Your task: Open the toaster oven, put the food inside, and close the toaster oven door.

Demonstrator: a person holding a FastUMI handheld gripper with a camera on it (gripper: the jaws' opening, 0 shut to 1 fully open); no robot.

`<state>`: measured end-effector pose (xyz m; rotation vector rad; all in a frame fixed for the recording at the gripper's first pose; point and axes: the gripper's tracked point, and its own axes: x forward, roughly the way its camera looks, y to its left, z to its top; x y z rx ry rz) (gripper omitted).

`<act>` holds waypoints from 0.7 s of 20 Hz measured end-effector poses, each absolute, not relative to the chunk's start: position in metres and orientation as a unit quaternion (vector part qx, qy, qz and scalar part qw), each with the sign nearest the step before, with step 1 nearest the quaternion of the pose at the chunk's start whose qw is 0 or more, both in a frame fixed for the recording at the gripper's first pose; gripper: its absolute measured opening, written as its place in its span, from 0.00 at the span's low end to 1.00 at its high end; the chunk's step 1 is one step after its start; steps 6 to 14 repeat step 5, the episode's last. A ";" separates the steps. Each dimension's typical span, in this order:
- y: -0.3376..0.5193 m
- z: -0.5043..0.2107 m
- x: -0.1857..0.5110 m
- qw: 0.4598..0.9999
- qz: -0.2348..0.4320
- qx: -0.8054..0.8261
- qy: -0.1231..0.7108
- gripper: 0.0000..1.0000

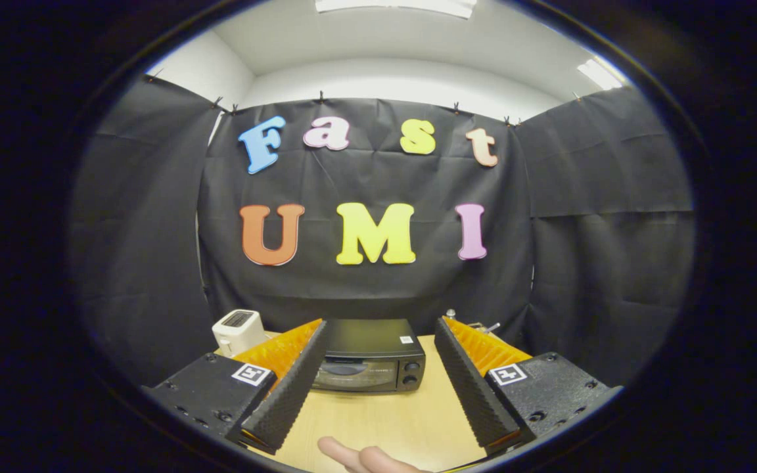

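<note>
Standing at the far edge of the pale wooden bench [378, 420], one black box-shaped toaster oven [368, 356] has its glass door shut. The gripper [378, 387] spreads its fingers wide, holding nothing, with the oven beyond them. One white toaster [239, 330] sits at the far left corner. A person's fingertips [359, 456] rest at the near edge.

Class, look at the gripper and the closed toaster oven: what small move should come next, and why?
Probably ease the open gripper forward toward the toaster oven. Its door looks closed, it sits beyond the fingers on the table, and nothing is between them yet.
</note>
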<state>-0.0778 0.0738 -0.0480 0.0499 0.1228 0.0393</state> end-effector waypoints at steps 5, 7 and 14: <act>0.053 -0.047 -0.084 0.998 0.000 0.018 0.060 1.00; 0.053 -0.047 -0.084 0.998 0.000 0.018 0.060 1.00; 0.053 -0.047 -0.084 0.998 0.000 0.018 0.060 1.00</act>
